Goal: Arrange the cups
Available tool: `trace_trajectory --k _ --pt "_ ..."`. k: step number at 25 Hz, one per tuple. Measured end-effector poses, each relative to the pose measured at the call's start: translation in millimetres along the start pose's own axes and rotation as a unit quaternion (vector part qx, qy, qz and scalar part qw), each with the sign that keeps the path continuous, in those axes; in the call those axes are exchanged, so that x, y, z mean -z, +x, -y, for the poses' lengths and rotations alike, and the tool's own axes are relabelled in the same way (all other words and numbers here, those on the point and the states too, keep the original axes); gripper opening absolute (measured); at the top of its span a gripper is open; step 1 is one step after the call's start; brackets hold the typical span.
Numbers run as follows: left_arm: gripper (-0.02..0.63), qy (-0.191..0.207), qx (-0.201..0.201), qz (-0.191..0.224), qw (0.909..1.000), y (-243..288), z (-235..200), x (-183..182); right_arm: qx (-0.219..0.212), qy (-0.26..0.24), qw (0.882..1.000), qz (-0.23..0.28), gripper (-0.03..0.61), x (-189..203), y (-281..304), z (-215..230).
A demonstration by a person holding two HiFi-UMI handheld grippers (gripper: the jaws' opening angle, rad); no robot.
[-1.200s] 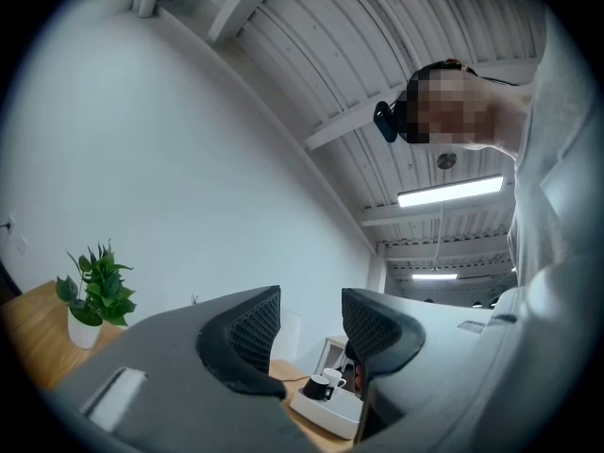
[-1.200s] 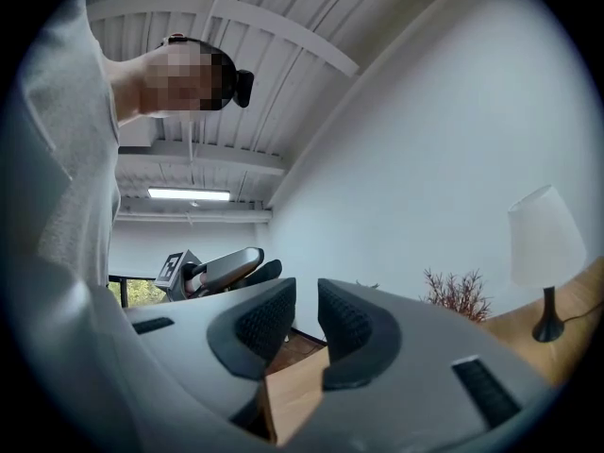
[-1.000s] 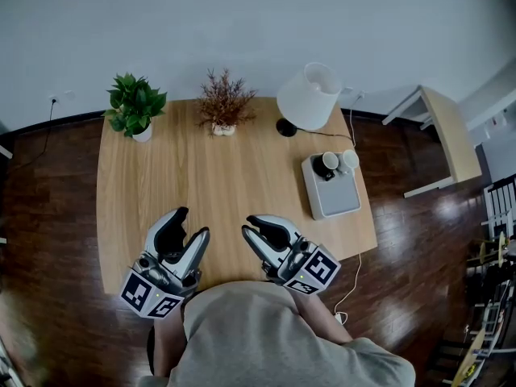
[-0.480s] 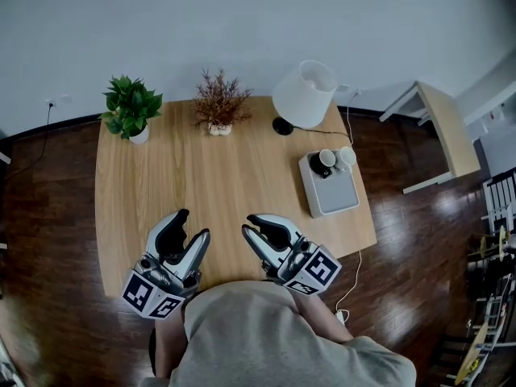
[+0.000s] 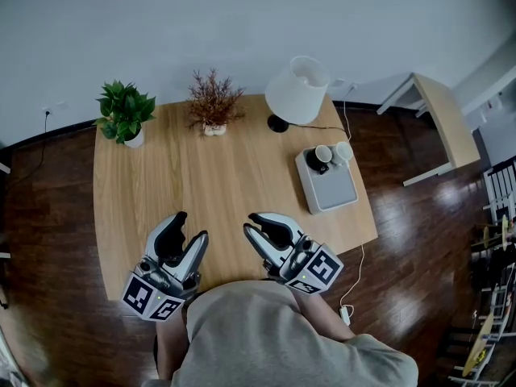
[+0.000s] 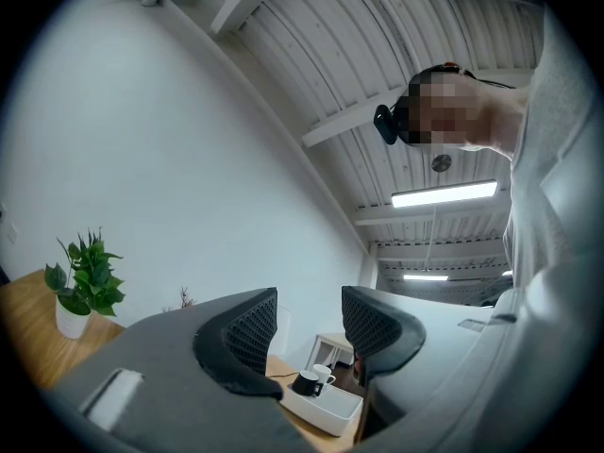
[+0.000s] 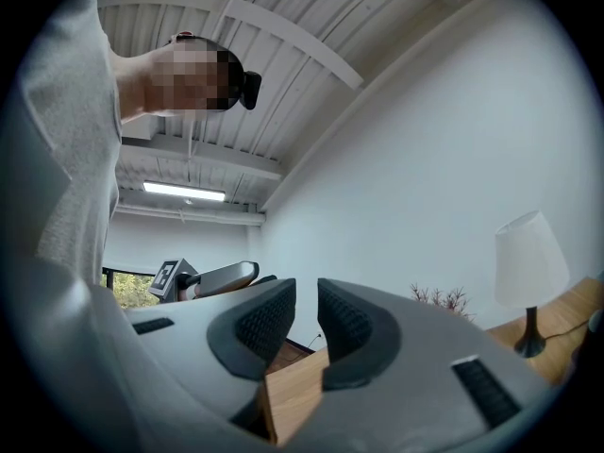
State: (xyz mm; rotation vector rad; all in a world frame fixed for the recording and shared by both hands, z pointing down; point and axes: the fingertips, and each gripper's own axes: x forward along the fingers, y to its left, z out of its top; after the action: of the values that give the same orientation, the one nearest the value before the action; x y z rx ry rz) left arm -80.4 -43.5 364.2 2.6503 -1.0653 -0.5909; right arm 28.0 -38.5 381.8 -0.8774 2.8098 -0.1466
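Head view: lamp [image 5: 297, 87] just beyond cups [image 5: 323, 153].

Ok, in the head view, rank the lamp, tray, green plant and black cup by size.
1. lamp, though nearer the camera
2. tray and green plant look alike
3. black cup

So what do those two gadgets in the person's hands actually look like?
The left tool and right tool match: silver-grey shells, two curved black jaws lined with ribbed black pads, and a white cube with black square markers at the back. The person wears a loose grey top.
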Motion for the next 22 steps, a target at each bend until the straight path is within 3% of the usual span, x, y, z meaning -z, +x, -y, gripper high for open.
trace_trajectory --k 22 --pt "0.215 -0.007 0.006 -0.007 0.9999 1 2 5 0.022 -0.011 1.0 -0.001 0.061 -3 -7 8"
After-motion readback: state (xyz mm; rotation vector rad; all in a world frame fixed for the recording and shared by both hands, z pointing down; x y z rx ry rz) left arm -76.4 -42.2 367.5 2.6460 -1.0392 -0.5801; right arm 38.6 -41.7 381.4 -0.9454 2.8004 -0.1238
